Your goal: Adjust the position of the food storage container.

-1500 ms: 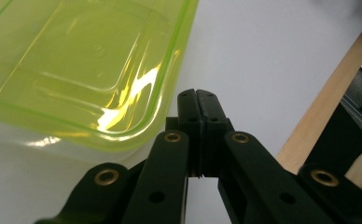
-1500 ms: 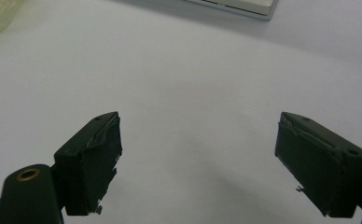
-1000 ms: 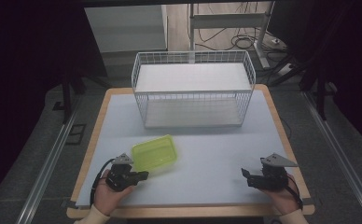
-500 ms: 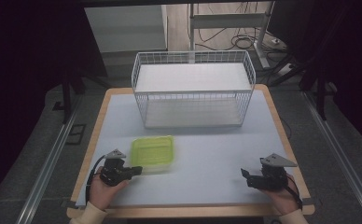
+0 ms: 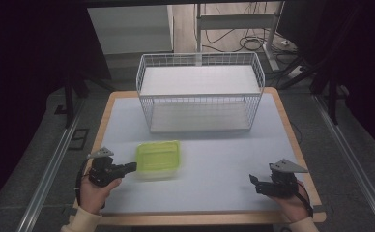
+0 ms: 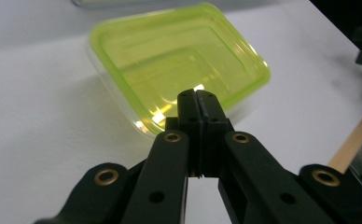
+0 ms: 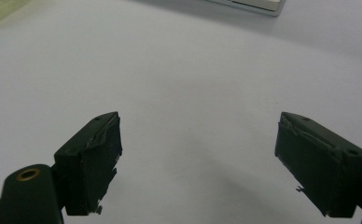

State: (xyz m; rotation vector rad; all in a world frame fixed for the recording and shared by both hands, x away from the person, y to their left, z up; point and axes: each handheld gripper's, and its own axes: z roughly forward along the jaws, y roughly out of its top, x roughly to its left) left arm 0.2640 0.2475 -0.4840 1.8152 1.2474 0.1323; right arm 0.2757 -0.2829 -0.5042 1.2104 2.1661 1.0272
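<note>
We look down on a pale grey table top with a light wooden rim, and a person's two hands come in from its near edge, each holding a black two-jaw gripper.

A shallow rectangular container of clear plastic with a translucent yellow-green lid lies on the left half of the table, nearer the near edge than the far one. Its outline is slightly blurred. In the left gripper view the same container sits just beyond the jaw tips, lid up, with its near corner closest to them.

The left gripper is near the table's near left corner and points toward the container's left side. Its tip lies right at the container's edge, though we cannot tell whether it touches. In the left gripper view the two black jaws of the left gripper are pressed together with nothing between them.

The right gripper rests near the near right corner, well apart from the container. In the right gripper view its jaws stand wide apart over bare table, holding nothing.

A white wire basket, rectangular and open at the top, stands at the middle of the far edge, apart from the container.
</note>
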